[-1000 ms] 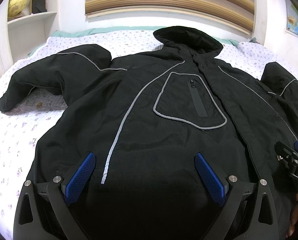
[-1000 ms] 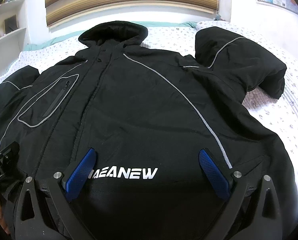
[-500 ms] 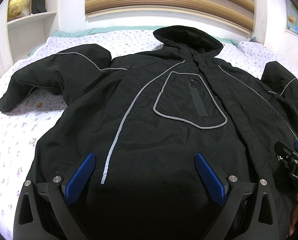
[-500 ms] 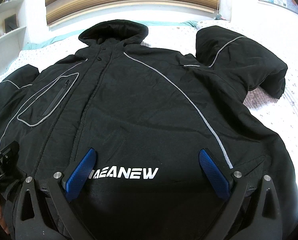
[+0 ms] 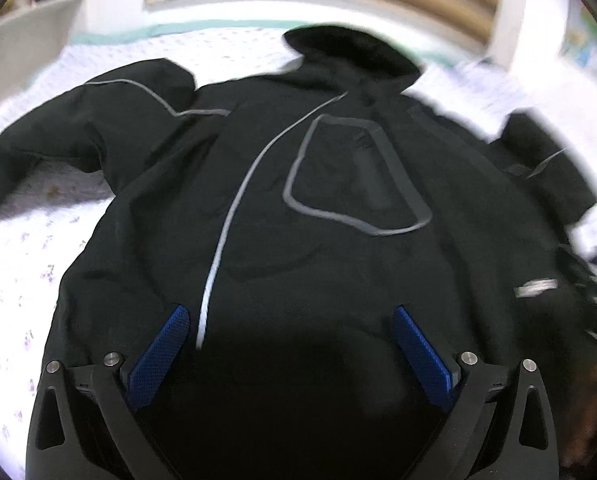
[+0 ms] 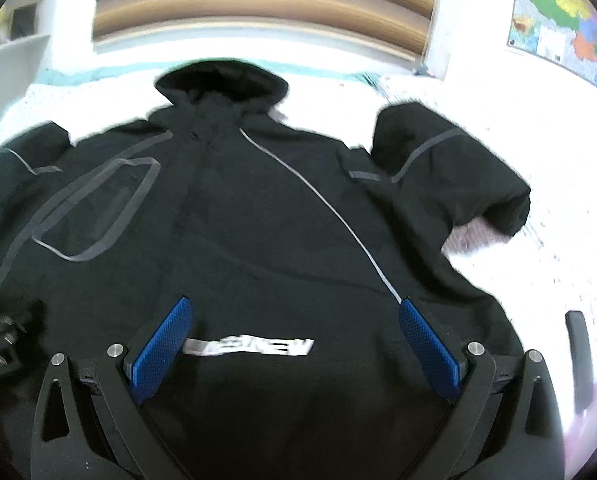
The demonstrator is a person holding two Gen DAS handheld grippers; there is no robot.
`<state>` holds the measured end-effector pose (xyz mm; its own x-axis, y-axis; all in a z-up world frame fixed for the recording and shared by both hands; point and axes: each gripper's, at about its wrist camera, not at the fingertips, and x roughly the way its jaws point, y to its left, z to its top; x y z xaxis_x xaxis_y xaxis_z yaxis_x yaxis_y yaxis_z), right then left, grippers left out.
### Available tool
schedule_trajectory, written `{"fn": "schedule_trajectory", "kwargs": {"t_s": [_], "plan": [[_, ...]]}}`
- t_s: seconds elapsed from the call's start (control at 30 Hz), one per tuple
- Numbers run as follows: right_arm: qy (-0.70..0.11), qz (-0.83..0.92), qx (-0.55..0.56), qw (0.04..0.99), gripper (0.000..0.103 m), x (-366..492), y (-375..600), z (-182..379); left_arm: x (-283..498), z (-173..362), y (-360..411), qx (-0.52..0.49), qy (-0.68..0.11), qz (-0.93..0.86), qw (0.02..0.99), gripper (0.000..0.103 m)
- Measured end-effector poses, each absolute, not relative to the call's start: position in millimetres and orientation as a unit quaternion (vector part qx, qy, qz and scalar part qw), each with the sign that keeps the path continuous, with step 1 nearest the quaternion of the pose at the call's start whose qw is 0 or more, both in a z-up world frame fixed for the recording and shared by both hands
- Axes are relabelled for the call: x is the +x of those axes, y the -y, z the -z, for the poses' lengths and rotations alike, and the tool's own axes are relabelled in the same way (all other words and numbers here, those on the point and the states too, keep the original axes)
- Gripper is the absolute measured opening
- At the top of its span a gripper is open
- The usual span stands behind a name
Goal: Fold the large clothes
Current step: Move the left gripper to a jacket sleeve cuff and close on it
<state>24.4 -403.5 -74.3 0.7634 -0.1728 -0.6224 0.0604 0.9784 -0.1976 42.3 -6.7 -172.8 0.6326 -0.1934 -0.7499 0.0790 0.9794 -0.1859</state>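
Hovering over the hem of a black hooded jacket (image 5: 338, 208) spread front-up on a floral bedsheet (image 5: 26, 280), the left gripper (image 5: 292, 344) and right gripper (image 6: 296, 340) both have their fingers spread wide, grasping nothing. Folding appears not yet begun: the left sleeve (image 5: 58, 140) lies out toward 10 o'clock, the right sleeve (image 6: 458, 176) toward 2 o'clock. The next move likely calls for pinching a sleeve or hem edge.

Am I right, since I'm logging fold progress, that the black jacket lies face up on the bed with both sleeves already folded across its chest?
Not quite. The jacket lies face up on the bed, but both sleeves are out at its sides, not across the chest, as both wrist views show.
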Motion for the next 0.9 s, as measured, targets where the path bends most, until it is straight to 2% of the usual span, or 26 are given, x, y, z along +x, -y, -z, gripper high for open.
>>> {"fn": "schedule_trajectory", "kwargs": {"t_s": [0.17,0.3,0.4,0.5,0.63,0.8,0.9], "plan": [[-0.336,-0.018,-0.038,0.941,0.103,21,366,4,7,101,-45,-0.066,-0.352,0.089,0.929,0.101],[-0.328,-0.089,0.033,0.940,0.103,41,349,-22,1,64,-117,-0.051,-0.319,0.017,0.946,0.101],[-0.311,-0.105,0.042,0.944,0.103,62,337,-6,6,66,-185,-0.102,-0.320,-0.044,0.941,0.101],[-0.299,-0.064,-0.005,0.952,0.103,84,327,43,12,78,-255,-0.201,-0.310,-0.083,0.926,0.101],[-0.383,-0.034,-0.057,0.921,0.101,120,314,133,31,100,-326,-0.278,-0.298,-0.147,0.901,0.101],[-0.399,-0.053,-0.052,0.914,0.100,129,319,142,78,140,-382,-0.353,-0.313,-0.193,0.860,0.101],[-0.391,-0.056,-0.047,0.917,0.101,125,318,141,105,156,-391,-0.326,-0.338,-0.251,0.846,0.101]]}}
